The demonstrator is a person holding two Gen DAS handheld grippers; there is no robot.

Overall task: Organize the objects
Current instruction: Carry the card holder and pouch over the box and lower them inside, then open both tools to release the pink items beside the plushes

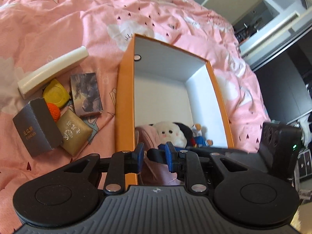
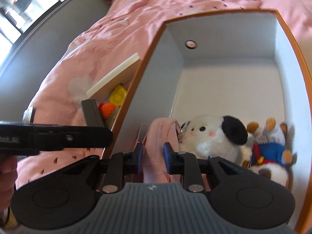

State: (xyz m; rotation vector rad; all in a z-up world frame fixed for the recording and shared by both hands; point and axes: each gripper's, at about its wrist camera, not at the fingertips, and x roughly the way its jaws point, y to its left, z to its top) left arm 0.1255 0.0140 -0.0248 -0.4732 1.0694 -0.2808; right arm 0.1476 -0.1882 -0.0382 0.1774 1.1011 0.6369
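Pink bedding (image 2: pixel 136 9) surrounds my orange box (image 2: pixel 152 44); right tool (image 2: pixel 153 157) grips pink cloth (image 2: pixel 159 134), left tool (image 1: pixel 154 152) open; I'd release low, lower-centre.

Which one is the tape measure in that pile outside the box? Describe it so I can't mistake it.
Start at the orange box on the pink bedspread, then look to the pile just outside its left wall. The tape measure lies partly under the long white bar, just beyond the orange knitted ball. It is the only yellow item, rounded, while its neighbours are flat boxes.
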